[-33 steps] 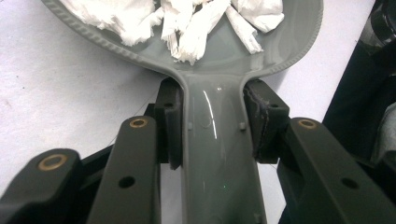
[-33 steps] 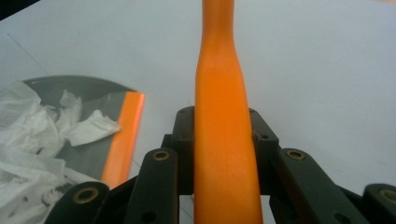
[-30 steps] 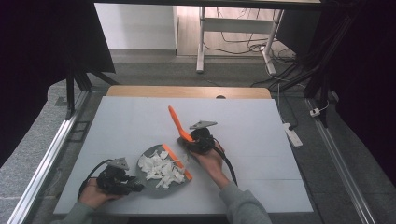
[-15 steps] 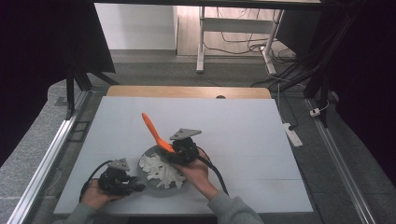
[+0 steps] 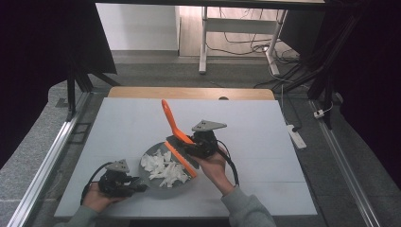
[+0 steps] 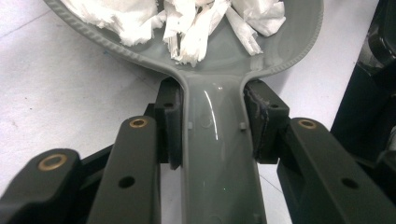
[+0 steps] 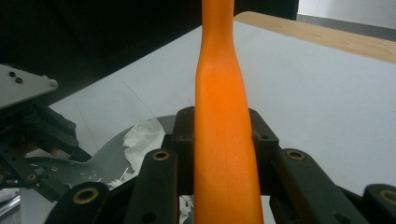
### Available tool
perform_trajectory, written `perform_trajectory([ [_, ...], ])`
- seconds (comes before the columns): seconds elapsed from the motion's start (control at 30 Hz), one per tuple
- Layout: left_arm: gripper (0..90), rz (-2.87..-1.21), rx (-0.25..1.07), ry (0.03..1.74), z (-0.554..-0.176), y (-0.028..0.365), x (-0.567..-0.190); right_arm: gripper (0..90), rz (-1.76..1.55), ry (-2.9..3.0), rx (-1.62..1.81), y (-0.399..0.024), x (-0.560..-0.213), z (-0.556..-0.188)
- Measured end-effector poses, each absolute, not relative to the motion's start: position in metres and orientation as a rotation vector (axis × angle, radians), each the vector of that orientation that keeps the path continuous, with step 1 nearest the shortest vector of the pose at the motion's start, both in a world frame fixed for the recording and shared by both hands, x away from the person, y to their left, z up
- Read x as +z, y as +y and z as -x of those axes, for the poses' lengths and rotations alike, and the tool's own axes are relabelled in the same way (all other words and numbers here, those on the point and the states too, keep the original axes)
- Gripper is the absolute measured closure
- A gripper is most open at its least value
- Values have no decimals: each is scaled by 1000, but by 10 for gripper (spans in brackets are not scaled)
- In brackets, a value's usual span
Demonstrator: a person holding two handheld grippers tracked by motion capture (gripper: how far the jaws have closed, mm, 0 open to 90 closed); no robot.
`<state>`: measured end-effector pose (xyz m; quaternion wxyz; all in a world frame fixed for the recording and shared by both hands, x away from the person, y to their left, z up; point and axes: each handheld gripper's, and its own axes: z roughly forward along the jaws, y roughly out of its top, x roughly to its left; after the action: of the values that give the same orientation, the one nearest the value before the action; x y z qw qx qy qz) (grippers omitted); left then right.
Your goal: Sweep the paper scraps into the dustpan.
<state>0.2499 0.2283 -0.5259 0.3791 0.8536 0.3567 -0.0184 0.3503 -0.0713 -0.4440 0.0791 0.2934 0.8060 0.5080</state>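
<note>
From the high view, the left claw [image 5: 137, 183] grips the handle of a grey dustpan [image 5: 158, 187] lying flat on the white surface [image 5: 265, 142]. Torn white paper scraps [image 5: 163, 168] lie heaped in its tray, so the sweeping looks largely done. The right claw [image 5: 185, 147] is clamped on an orange brush [image 5: 172, 132], whose long head rests over the pan's far edge beside that claw. No loose scraps are visible on the surface.

In the left gripper view, both jaws press the dustpan handle [image 6: 217, 154], with scraps [image 6: 196, 28] just ahead.

In the right gripper view, the jaws clamp the brush handle [image 7: 222, 135]; the left claw [image 7: 77, 153] sits near, at the lower left. Emptying the pan probably remains; nothing blocks it.
</note>
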Motion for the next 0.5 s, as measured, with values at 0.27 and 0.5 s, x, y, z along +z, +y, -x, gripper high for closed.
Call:
perform_trajectory([
  [0.27, 611, -2135, -38, 940, -250, 232, -523, 703, -864, 2393, 1520, -91, -439, -349],
  [0.5, 611, -2094, -16, 1002, -250, 232, -520, 703, -877, 2360, 1547, -117, -436, -347],
])
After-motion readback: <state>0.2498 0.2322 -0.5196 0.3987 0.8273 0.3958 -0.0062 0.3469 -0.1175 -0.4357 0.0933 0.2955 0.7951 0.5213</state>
